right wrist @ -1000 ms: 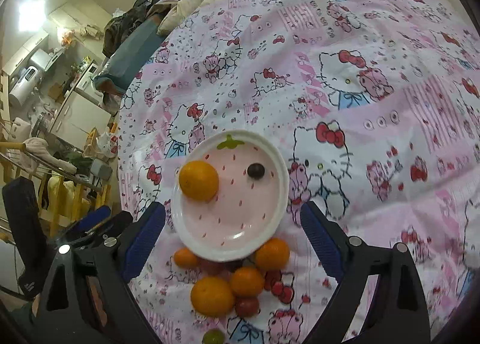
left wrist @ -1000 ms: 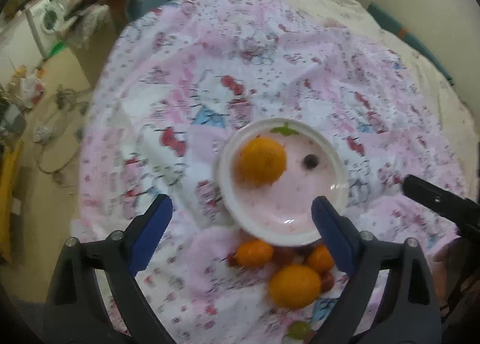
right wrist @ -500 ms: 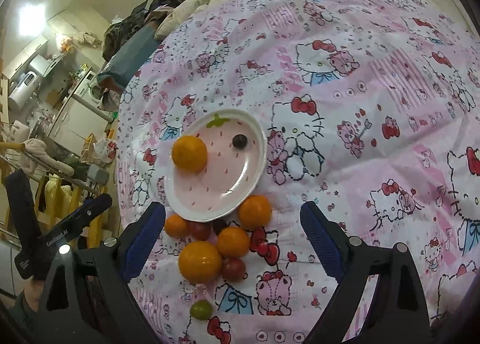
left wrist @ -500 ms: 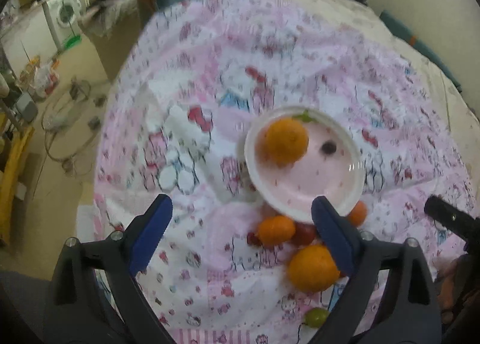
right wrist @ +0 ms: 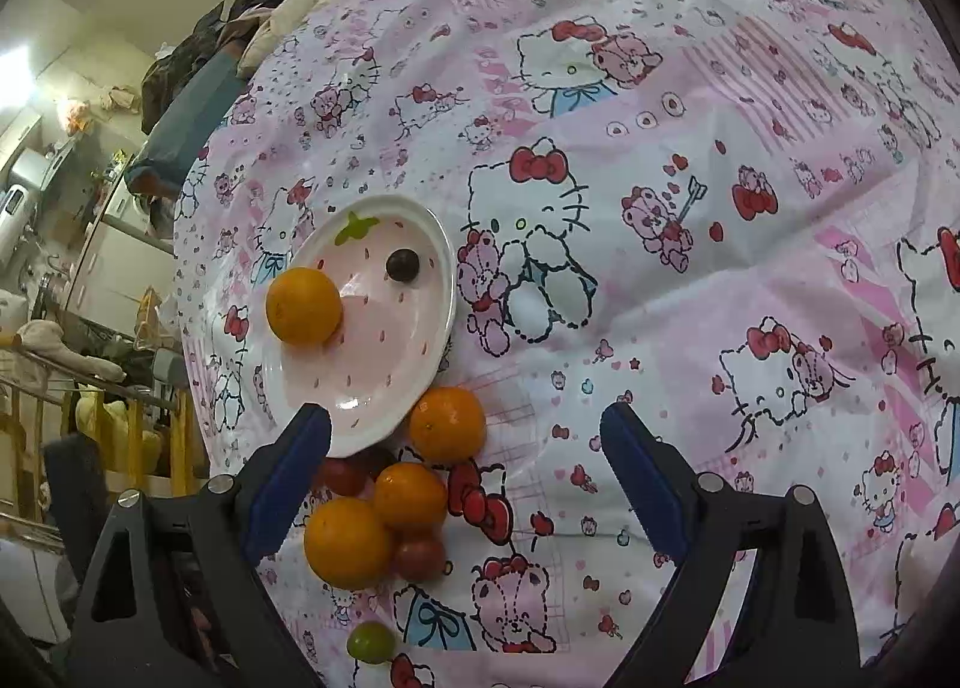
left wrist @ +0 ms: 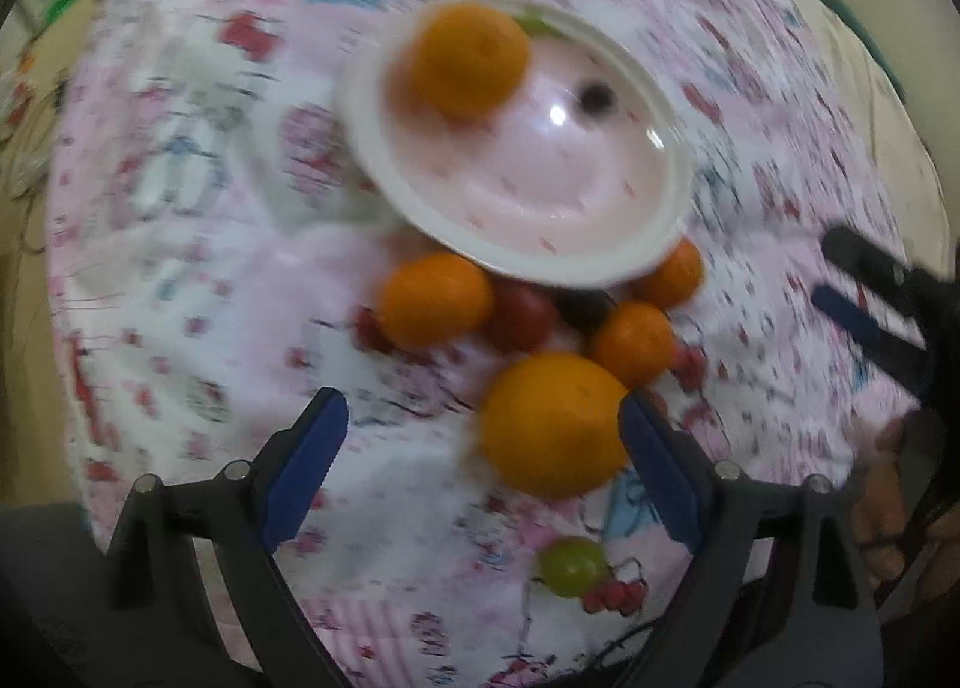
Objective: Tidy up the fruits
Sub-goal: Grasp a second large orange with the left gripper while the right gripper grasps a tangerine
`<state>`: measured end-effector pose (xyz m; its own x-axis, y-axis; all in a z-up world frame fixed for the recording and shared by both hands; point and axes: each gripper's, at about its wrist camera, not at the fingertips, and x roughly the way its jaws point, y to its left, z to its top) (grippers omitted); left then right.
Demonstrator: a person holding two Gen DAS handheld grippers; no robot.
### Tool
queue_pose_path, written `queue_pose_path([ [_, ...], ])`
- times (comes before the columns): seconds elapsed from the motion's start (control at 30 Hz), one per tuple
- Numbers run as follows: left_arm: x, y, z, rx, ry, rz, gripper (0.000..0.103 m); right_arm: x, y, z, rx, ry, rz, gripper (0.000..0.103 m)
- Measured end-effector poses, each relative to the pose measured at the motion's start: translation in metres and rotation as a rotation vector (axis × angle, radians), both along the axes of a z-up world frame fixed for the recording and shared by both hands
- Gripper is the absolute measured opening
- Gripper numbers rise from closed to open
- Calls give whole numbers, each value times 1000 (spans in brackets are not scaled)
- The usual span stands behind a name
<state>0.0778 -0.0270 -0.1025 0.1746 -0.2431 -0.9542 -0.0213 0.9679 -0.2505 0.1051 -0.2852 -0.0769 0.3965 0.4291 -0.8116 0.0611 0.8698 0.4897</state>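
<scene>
Both grippers' fingers apart, left gripper (left wrist: 480, 436) beside big orange (left wrist: 552, 424), right gripper (right wrist: 465, 436) over bare cloth (right wrist: 690, 268)

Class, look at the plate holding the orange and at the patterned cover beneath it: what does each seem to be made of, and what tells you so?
The plate looks like glazed ceramic, possibly melamine: smooth, glossy, with bright highlights on its pink strawberry-print surface. The cover looks like soft woven fabric, probably cotton or polyester: matte, printed with cartoon cats, lying in gentle folds.

Wide-spread right claw (right wrist: 465, 430) hovers over plate (right wrist: 432, 244) and oranges (right wrist: 447, 424).
</scene>
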Motion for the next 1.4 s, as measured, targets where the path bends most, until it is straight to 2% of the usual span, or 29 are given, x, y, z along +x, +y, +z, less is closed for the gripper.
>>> queue_pose_path([
  [0.2,1,-32,-16,29,53,-97,89,1,-2,-4,-18,13,1,94],
  [0.27,3,-34,-21,35,71,-96,84,-1,-3,-4,-25,17,-3,94],
  [0.4,9,-38,-32,12,114,-102,82,-2,-5,-5,-31,24,-5,94],
  [0.43,11,-38,-32,7,119,-98,81,-2,-6,-5,-31,27,-5,94],
  [0.47,13,-38,-32,-1,120,-93,74,-2,-6,-6,-29,32,-3,94],
  [0.57,15,-36,-33,-33,139,-86,68,-1,-5,-6,-27,34,-1,94],
  [0.67,15,-36,-34,-36,139,-90,68,-3,-5,-7,-35,36,4,94],
  [0.73,13,-36,-35,-50,140,-93,62,-3,-5,-7,-31,37,5,94],
  [0.93,10,-38,-32,-39,123,-127,58,-3,-3,-5,-42,31,7,94],
  [1.07,4,-33,-15,-28,85,-126,57,-3,-2,-5,-42,34,9,94],
  [1.23,-5,-16,27,-38,-29,-94,57,-3,-5,-1,-32,23,2,94],
  [1.4,-1,17,55,14,-137,21,57,-3,-7,-2,-29,31,-3,94],
])
